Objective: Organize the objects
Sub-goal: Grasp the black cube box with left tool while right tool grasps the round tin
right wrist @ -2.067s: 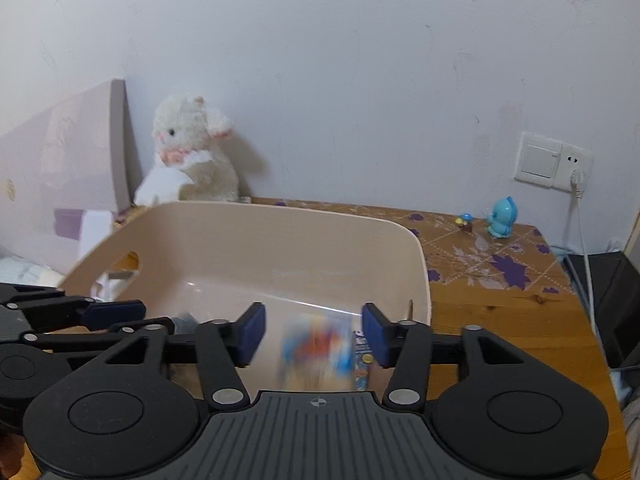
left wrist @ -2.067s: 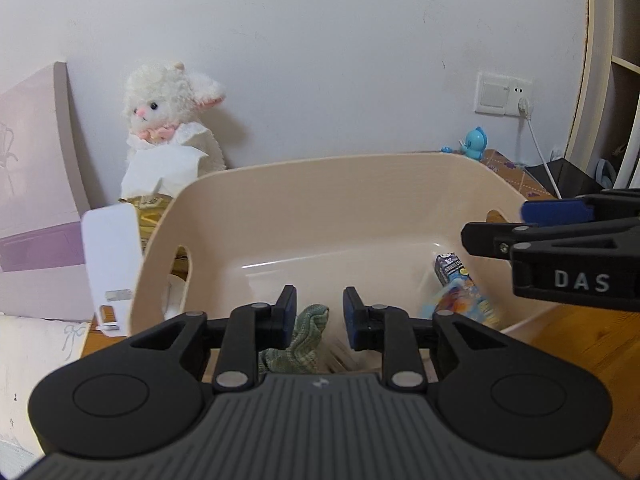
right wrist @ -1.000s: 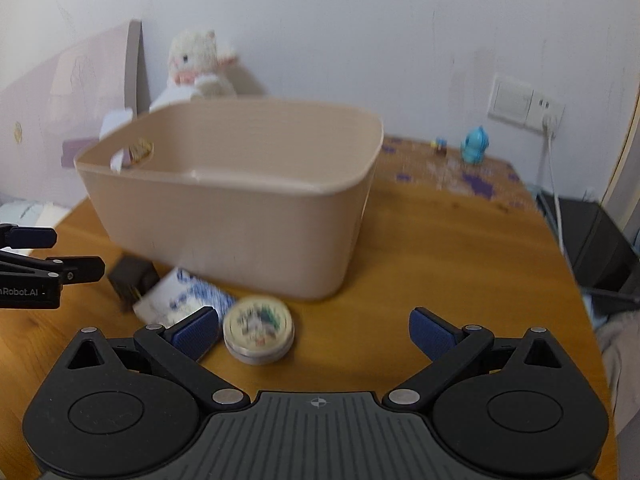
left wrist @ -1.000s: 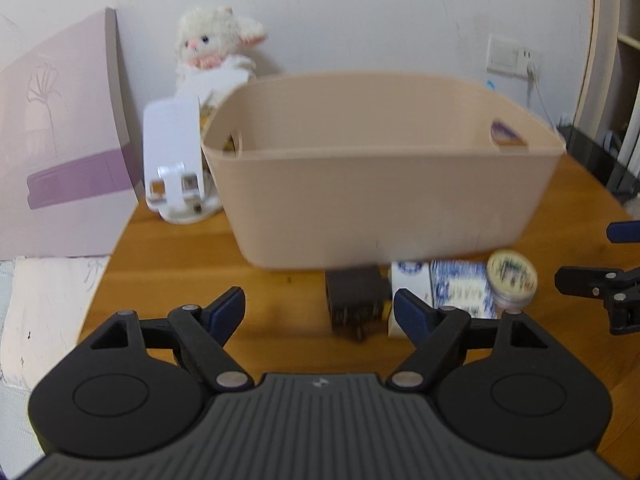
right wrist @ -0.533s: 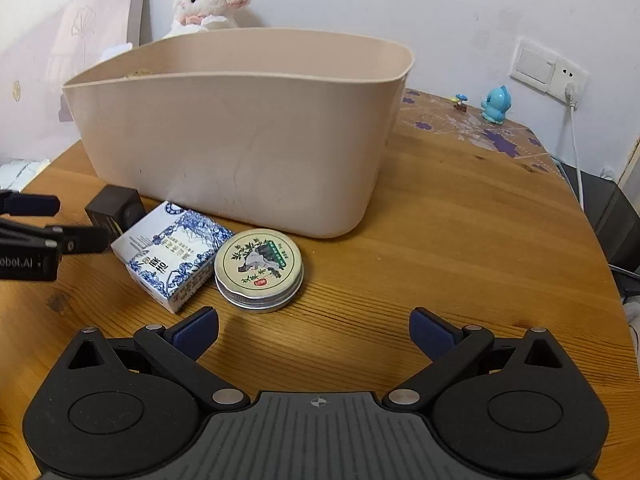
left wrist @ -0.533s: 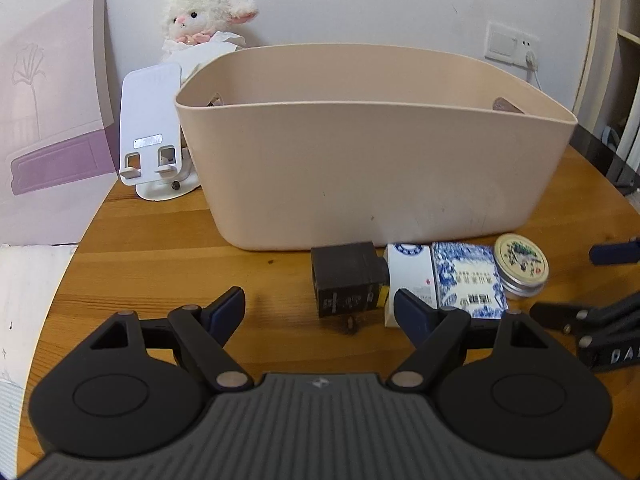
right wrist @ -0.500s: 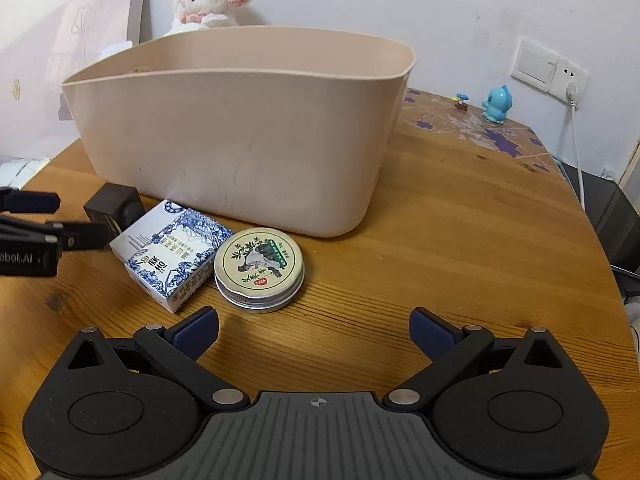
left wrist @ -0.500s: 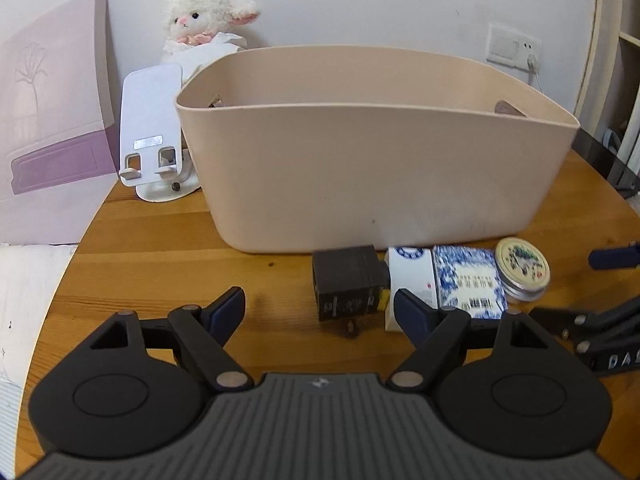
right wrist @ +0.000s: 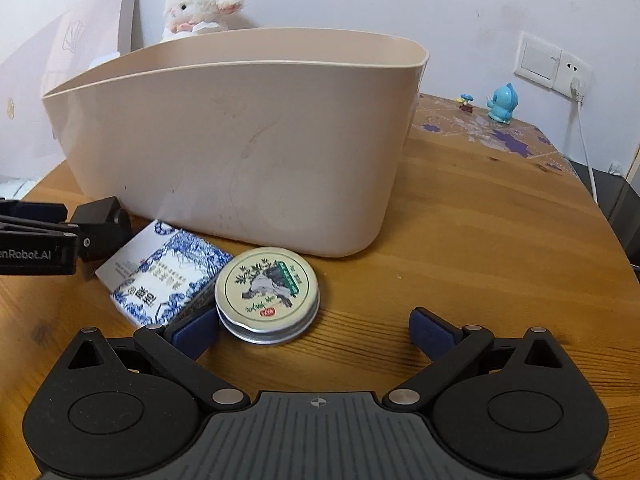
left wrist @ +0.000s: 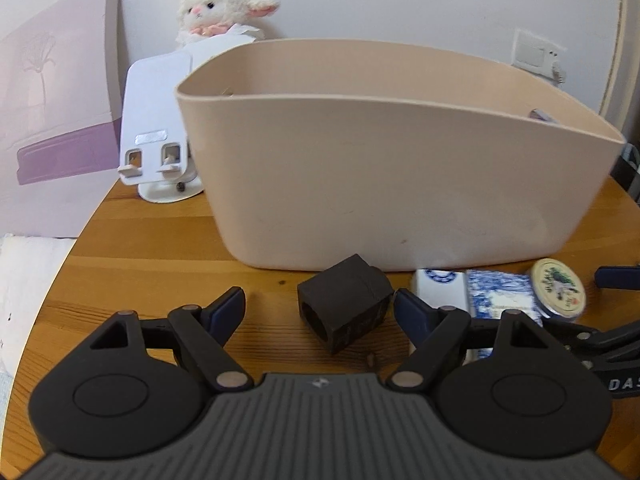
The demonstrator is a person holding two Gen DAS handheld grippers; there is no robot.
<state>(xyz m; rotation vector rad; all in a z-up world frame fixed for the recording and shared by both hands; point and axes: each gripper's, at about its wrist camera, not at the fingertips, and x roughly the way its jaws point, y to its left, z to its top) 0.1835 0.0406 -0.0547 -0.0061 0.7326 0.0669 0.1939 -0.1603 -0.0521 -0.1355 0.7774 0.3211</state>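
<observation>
Compared with half a second back, the left wrist view sits lower and closer: the small black cube-shaped plug adapter (left wrist: 345, 307) used to lie flat in front of the beige oval plastic tub (left wrist: 400, 152), and now it's tipped up on one edge, right between the blue pads. The left gripper (left wrist: 318, 307) has its jaws spread wide, and the right-hand fingertip (left wrist: 408, 310) looks to be just touching the adapter while the other pad stands clear of it. Just right of the adapter, in front of the tub, lies the blue-and-white patterned cardboard box (left wrist: 500, 292), then the round metal tin with a painted lid (left wrist: 556, 286). Left of the tub stands a white plastic phone stand (left wrist: 156, 128), with a white plush lamb (left wrist: 222, 4) behind it.

Over on the right wrist view, not much changed besides everything looking nearer. The right gripper (right wrist: 314, 330) is wide apart too, holding nothing, resting low over the wooden table (right wrist: 480, 240). Its left pad (right wrist: 194, 330) is right beside the tin (right wrist: 267, 294), which touches the patterned box (right wrist: 168, 272) in front of the tub (right wrist: 240, 140). Tin lid shows a pine-tree drawing with a green band. The left gripper (right wrist: 60, 226) pokes in by the adapter (right wrist: 102, 224).
</observation>
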